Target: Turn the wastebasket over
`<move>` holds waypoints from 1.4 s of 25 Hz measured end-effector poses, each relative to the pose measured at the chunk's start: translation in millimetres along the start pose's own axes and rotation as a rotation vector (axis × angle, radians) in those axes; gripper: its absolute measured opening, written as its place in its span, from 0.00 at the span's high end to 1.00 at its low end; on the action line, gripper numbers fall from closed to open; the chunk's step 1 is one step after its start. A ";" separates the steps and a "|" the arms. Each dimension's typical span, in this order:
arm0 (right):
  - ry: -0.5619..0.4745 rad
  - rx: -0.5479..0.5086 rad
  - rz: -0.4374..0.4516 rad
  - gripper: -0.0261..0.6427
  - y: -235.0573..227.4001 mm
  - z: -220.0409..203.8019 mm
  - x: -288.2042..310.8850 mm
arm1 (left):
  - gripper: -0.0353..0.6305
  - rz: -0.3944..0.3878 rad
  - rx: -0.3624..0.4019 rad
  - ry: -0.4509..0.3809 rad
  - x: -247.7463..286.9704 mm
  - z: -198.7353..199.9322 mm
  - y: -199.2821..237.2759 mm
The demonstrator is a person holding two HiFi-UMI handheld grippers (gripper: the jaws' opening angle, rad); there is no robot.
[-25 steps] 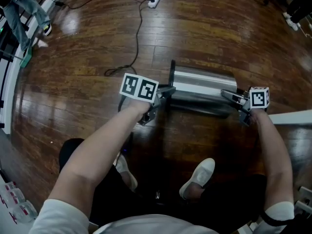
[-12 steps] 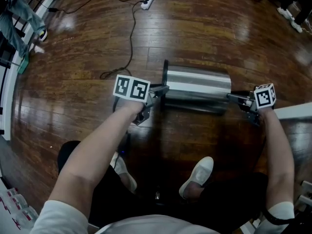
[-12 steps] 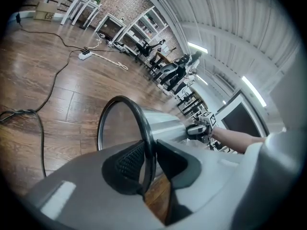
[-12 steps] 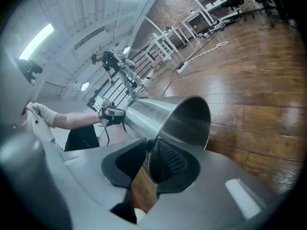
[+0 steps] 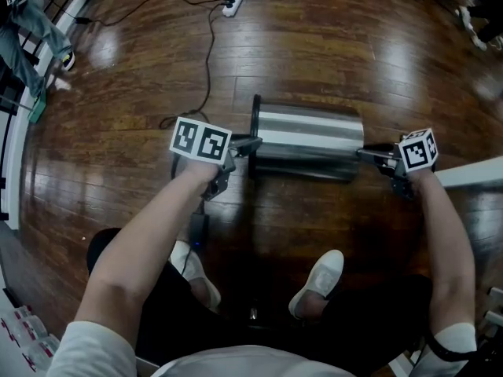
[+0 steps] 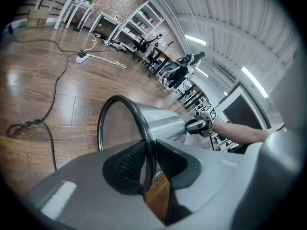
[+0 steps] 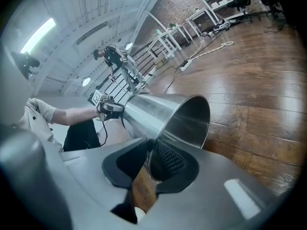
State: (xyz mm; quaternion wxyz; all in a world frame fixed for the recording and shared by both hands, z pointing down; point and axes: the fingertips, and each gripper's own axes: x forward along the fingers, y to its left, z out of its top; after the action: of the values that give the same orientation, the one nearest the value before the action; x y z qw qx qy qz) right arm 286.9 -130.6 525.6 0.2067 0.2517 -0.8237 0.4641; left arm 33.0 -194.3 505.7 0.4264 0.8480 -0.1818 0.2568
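Note:
A shiny metal wastebasket (image 5: 308,141) lies on its side over the wooden floor, its black-rimmed end to the left. My left gripper (image 5: 250,144) is shut on that black rim; in the left gripper view the rim (image 6: 146,147) runs between the jaws (image 6: 146,171). My right gripper (image 5: 366,154) is at the other end. Its jaws have just been closing, and in the right gripper view (image 7: 151,164) they pinch the bare metal edge of the wastebasket (image 7: 160,111). Each gripper view shows the other gripper at the far end of the wastebasket.
A white power strip (image 5: 229,5) and a black cable (image 5: 206,61) lie on the floor beyond the basket. My shoes (image 5: 322,281) stand just in front of it. A white edge (image 5: 471,173) juts in at the right. Clothing (image 5: 23,38) hangs at far left.
The right gripper's jaws, open beside the basket's right end a second ago, have closed onto its edge. The left gripper has kept its hold on the black rim.

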 end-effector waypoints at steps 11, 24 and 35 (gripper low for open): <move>0.210 -0.134 0.087 0.87 40.8 -41.2 101.1 | 0.84 0.165 0.474 0.031 -80.5 47.8 -46.9; 0.450 -0.190 0.056 0.85 37.5 -85.3 109.5 | 0.84 0.110 0.632 0.011 -45.4 56.8 -91.2; 0.139 -0.273 -0.061 0.80 71.7 47.9 33.2 | 0.85 0.063 0.727 0.053 -13.4 42.5 -129.4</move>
State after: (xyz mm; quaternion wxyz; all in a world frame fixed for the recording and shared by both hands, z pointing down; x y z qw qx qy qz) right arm 212.1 -147.9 474.2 0.3096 0.2135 -0.8547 0.3578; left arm 102.4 -154.1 394.9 0.0934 0.9313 -0.0934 0.3394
